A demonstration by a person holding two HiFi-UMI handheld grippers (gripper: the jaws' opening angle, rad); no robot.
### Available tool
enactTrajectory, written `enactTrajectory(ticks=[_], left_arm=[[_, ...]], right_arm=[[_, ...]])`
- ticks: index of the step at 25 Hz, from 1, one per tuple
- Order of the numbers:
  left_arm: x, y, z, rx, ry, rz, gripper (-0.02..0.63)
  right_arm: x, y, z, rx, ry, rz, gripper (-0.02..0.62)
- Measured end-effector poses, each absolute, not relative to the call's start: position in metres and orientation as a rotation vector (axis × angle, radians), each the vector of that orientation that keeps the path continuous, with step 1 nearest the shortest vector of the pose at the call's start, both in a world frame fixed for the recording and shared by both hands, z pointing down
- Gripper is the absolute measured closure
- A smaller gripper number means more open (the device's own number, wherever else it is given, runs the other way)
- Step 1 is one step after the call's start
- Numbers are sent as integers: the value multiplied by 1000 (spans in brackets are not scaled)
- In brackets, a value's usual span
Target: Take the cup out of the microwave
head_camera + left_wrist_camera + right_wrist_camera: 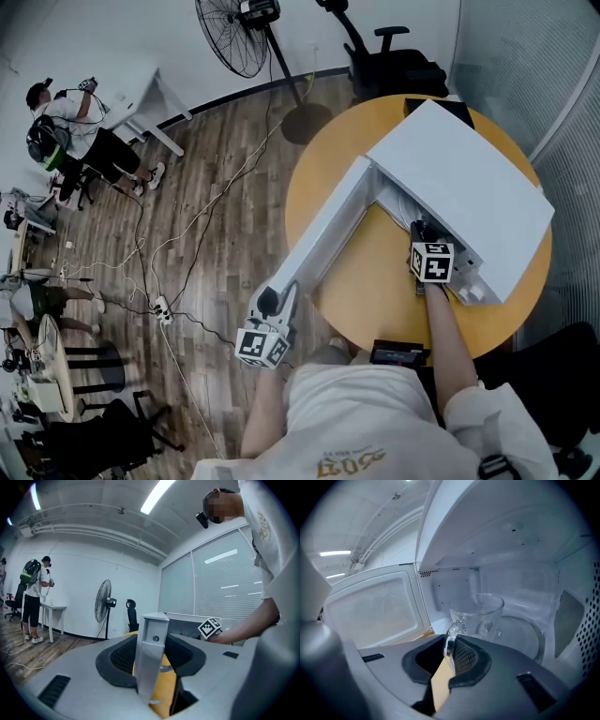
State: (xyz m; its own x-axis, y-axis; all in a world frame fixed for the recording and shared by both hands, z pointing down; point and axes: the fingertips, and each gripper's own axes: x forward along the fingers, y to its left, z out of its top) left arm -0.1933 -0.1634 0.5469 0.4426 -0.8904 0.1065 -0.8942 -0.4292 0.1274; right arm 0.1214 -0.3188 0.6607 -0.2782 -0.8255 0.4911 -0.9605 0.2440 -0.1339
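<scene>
A clear glass cup (480, 613) stands on the glass turntable (525, 634) inside the white microwave (469, 178), which sits on a round yellow table (394, 272). My right gripper (449, 651) reaches into the cavity, and its pads pinch the cup's handle (451, 637). In the head view the right gripper (420, 230) is at the microwave's mouth and the cup is hidden. The microwave door (328, 234) swings wide open to the left. My left gripper (152, 644) clasps the door's free edge (151, 667) between its pads; the left gripper (281, 305) appears at the door's near end.
A standing fan (234, 33) and a black office chair (394, 61) are beyond the table. Cables (187, 244) trail over the wooden floor to the left. A small black device (398, 354) lies at the table's near edge. A person (75, 131) stands far left.
</scene>
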Motion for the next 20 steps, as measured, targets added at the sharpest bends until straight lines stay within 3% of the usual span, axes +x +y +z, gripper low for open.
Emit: enactTrajectory(ticks=[20], left_arm=[[-193,-163,546,2515,-1578,37,410]], right_arm=[[112,-320,655,1608,-2298,459,572]])
